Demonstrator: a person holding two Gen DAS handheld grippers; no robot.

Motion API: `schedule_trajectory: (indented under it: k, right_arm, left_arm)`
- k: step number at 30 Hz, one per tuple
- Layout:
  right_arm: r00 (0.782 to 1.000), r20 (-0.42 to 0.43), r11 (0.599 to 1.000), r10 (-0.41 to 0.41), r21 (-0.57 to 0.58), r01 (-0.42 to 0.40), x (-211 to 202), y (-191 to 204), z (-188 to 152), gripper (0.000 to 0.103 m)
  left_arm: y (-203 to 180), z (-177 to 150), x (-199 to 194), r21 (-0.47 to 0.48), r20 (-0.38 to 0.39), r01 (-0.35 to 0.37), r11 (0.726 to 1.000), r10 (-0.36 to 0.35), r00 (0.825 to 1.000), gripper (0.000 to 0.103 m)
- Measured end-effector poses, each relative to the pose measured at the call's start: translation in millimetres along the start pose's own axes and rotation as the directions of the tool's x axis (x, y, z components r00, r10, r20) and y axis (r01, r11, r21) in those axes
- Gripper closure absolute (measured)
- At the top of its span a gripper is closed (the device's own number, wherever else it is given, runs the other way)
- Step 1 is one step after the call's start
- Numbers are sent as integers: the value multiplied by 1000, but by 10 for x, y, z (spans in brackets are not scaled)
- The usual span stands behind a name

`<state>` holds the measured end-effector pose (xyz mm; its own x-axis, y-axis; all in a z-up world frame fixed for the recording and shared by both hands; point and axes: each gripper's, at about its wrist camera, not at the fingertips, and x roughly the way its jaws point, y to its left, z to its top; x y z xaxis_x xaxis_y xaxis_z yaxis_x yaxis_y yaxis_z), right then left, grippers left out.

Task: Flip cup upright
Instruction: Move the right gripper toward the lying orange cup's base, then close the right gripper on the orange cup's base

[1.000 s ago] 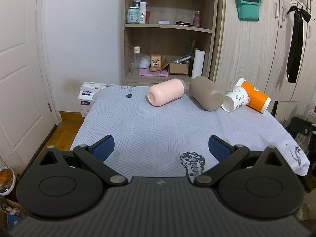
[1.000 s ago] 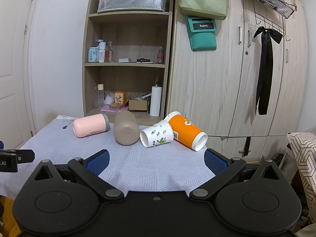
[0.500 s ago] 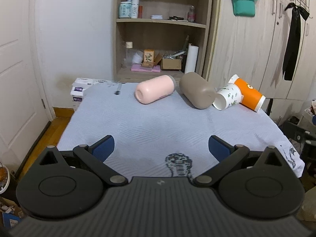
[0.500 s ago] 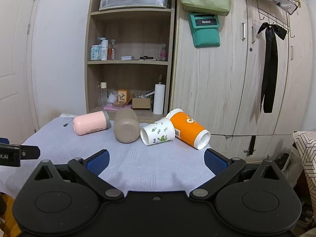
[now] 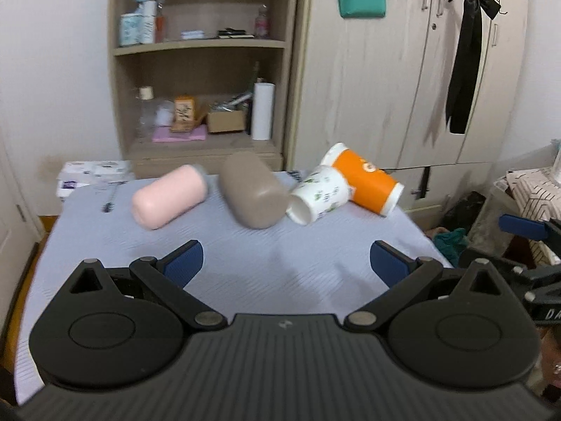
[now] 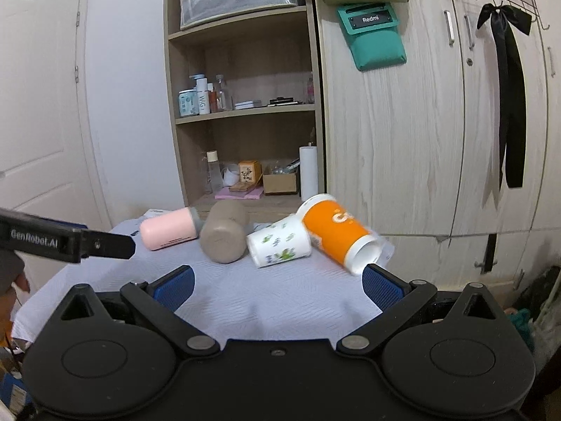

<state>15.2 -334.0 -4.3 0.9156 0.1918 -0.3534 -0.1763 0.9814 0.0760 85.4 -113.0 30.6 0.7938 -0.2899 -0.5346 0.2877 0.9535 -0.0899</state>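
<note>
Several cups lie on their sides at the far end of a table under a pale blue cloth (image 5: 245,266): a pink cup (image 5: 170,196), a taupe cup (image 5: 252,194), a white cup with a leaf print (image 5: 320,193) and an orange cup (image 5: 366,182). They also show in the right wrist view: pink (image 6: 170,228), taupe (image 6: 224,233), white (image 6: 278,244), orange (image 6: 336,233). My left gripper (image 5: 285,263) is open and empty, short of the cups. My right gripper (image 6: 277,282) is open and empty, just before the white and orange cups.
A wooden shelf unit (image 5: 203,80) with bottles and boxes stands behind the table, and a wardrobe (image 5: 403,80) to its right. A white door (image 6: 38,122) is at the left. The left gripper's finger (image 6: 70,242) crosses the right wrist view at the left.
Both grippers have moved forward towards the cups, and the left one has swung to the right. Both stay open. The cups have not moved.
</note>
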Motion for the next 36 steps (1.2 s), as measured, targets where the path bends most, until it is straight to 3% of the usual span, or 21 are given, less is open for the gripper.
schedule_trajectory:
  k: [7,15,29,36]
  right_arm:
    - [999,28,995,28,-94,-25,215,-212,87,0]
    - [999,-19,960,38,-277,-42,778,-463,54,1]
    - [985,-127,929,120,-335,-157,1665,-938,122,7]
    - [977,-175,920,122,-350,-178,2057,-1003,95,7]
  left_arm:
    - [-199,189,517,-71,-69,70,995,-75,995,0]
    - [-401,235,1050,-170,-98,103,980,-121,988,3]
    - [-592,240,1834,-394,-113,128,910,-186,976,4]
    - [-559,228,2001,-423,-129,133,897,-205,970,4]
